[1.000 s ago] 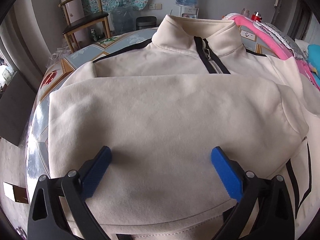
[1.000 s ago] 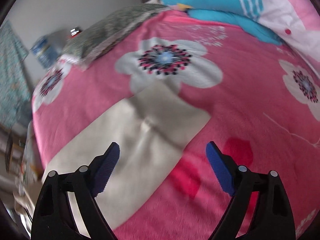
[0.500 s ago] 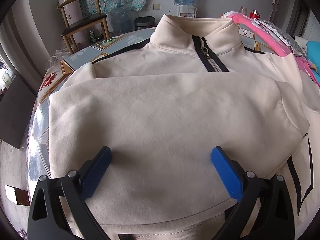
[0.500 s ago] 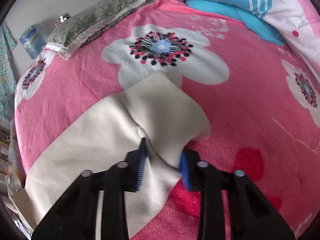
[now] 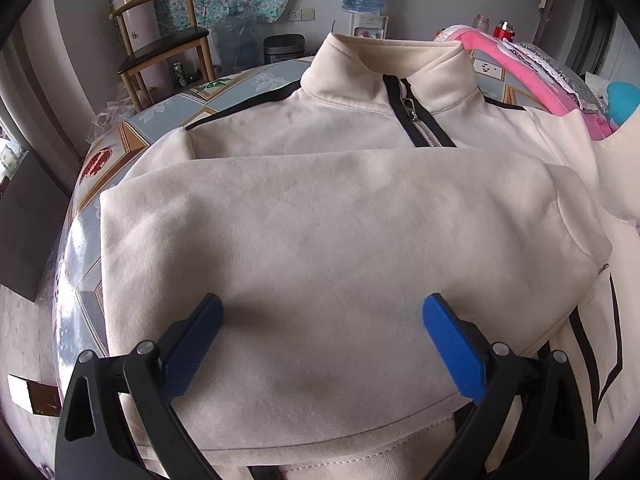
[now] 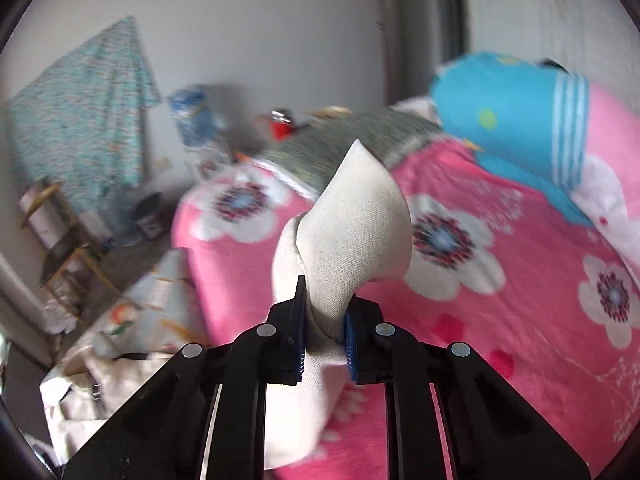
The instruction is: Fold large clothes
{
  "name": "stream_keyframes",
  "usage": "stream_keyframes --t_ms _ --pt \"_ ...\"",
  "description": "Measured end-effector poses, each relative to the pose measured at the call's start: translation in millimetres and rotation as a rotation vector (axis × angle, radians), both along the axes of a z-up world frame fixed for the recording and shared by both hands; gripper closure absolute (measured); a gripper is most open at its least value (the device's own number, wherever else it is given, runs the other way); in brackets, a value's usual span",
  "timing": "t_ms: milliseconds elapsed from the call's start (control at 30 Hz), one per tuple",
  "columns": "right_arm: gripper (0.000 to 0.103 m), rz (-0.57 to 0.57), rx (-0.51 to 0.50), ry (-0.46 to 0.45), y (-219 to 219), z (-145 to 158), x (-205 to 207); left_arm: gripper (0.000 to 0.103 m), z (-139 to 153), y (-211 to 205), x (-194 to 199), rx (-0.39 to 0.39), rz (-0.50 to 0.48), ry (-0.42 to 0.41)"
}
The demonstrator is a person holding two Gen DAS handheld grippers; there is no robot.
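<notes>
- Plainly, the cream jacket (image 5: 344,240) lies flat on the patterned table (image 5: 120,152), collar (image 5: 384,68) at the far side and hem nearest the left gripper (image 5: 322,344); its long axis runs from that gripper away toward the collar, the zip (image 5: 416,120) along it.
- One sleeve is already folded across the chest as a broad band, crosswise to that axis.
- The left gripper hangs just over the folded band with jaws wide apart, nothing between them.
- The right gripper (image 6: 323,336) is closing on the cuff (image 6: 356,232) of the other sleeve, cloth bunched between its pads and the end poking out beyond the fingertips, lifted clear of the pink flowered blanket (image 6: 500,320).
- That sleeve trails down and to the left from the claw toward the jacket body, glimpsed at lower left in the right wrist view.
- I judge the coming move is a carry leftward across the chest; the right hand does it, the left being nearer the hem.
</notes>
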State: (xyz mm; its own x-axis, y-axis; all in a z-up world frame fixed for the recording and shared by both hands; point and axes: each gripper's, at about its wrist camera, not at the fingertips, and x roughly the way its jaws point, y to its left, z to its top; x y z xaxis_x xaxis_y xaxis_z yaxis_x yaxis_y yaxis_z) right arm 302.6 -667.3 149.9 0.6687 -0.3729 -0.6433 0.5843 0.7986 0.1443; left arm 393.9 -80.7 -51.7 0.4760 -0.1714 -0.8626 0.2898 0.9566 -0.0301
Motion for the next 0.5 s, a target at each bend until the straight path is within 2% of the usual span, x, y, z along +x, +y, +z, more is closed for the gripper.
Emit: stream_keyframes --t_ms 133,267,367,467,500 --pt "0.088 0.196 0.012 -0.092 78 45 23 0.005 6 12 -5 -0.018 0.02 -0.011" --pt "0.088 0.392 0.037 -0.157 162 70 45 0.005 15 30 -16 -0.018 0.036 -0.03" --pt "0.088 0.522 0.077 -0.153 223 62 65 0.005 21 50 -27 -0.057 0.058 -0.03" --pt "0.086 0.643 0.1 -0.094 288 28 84 0.005 24 66 -44 -0.075 0.044 -0.035" --pt "0.083 0.678 0.114 -0.068 308 9 89 0.005 25 71 -49 -0.082 0.037 -0.032"
